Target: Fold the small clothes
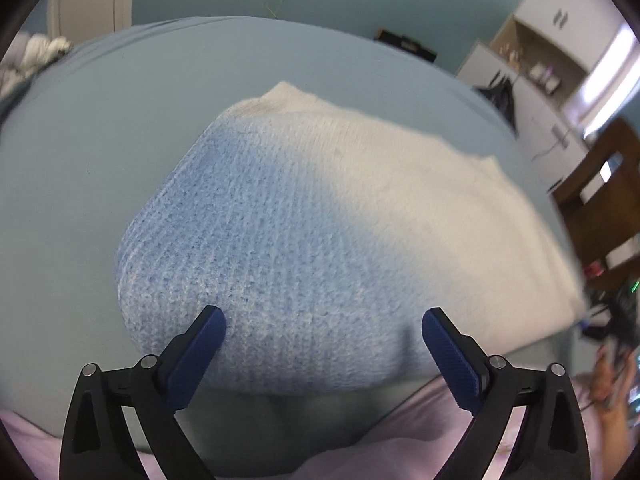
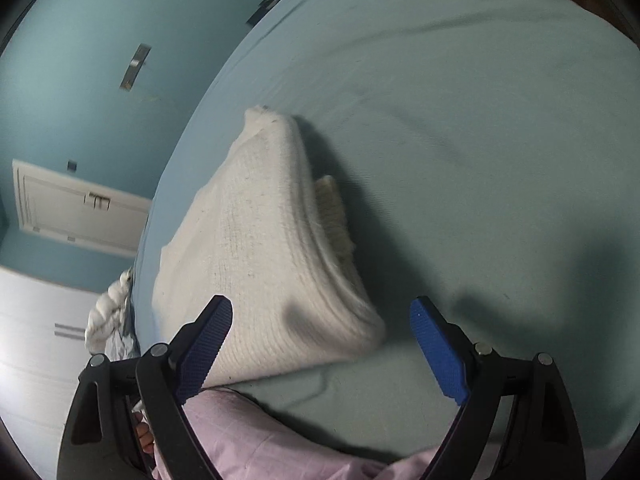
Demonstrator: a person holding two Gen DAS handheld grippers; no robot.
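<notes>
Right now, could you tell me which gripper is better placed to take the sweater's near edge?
Probably left. The left gripper is open, squarely over the sweater edge; the right gripper, also open, sits off its corner.

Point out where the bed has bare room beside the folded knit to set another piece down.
Bare sheet lies wide on the folded knit's right in the right wrist view, and on its left in the left wrist view. The near edge is crowded by pink cloth.

i see the knit sweater (image 1: 320, 216) (image 2: 272, 264) folded into a thick block, flat on the pale green sheet (one end blue, the rest cream), layered edges showing.
</notes>
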